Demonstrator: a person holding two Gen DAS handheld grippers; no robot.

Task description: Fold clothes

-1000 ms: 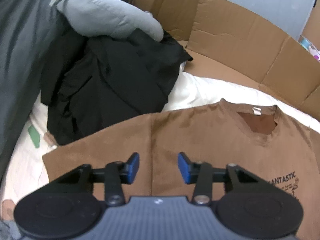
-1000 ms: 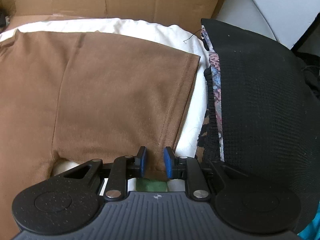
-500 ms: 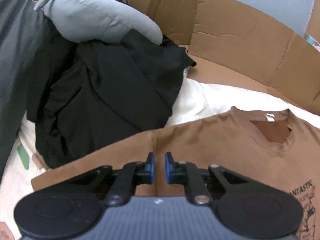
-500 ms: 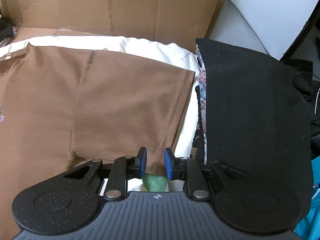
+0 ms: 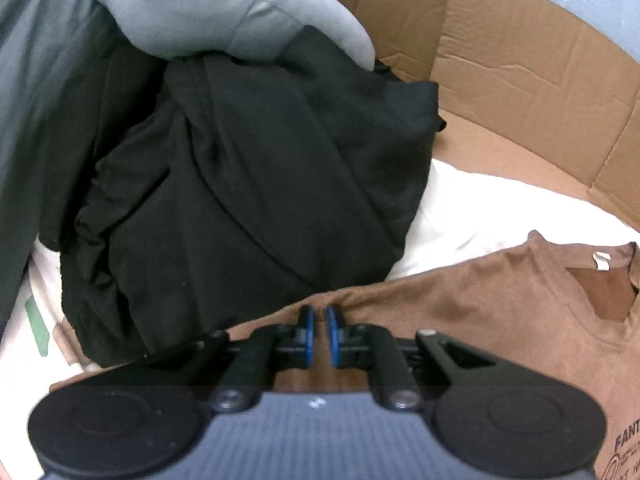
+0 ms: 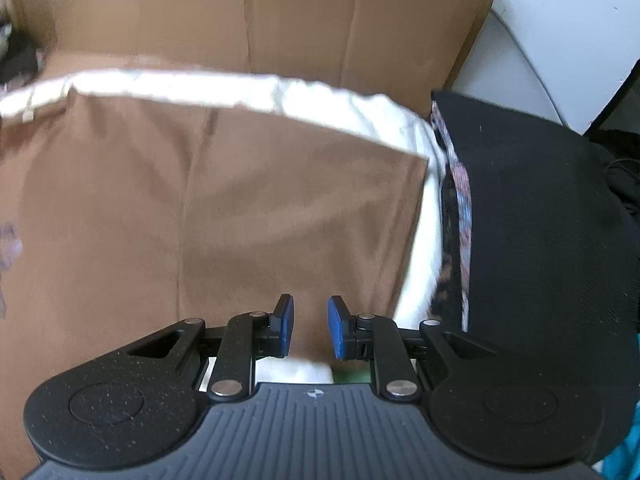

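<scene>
A brown T-shirt [image 5: 500,320] lies front up on a white sheet [image 5: 480,208], its collar and label at the right of the left wrist view. My left gripper [image 5: 319,330] sits at the shirt's shoulder edge. Its blue pads are almost together, pinching a small ridge of brown cloth. In the right wrist view the shirt's other sleeve [image 6: 304,220] spreads ahead, blurred. My right gripper [image 6: 310,326] is shut on that sleeve's lower hem, which runs between its narrowly spaced pads.
A pile of black clothes [image 5: 260,180] with a grey garment [image 5: 208,8] on top lies just beyond the left gripper. Cardboard walls [image 5: 520,60] [image 6: 280,12] stand behind the sheet. A black mesh panel [image 6: 540,220] rises right of the sleeve.
The left jaws closed from wide apart onto the shoulder edge as the gripper moved forward and down towards the black pile. The right gripper rose a little, the sleeve hem staying between its pads.
</scene>
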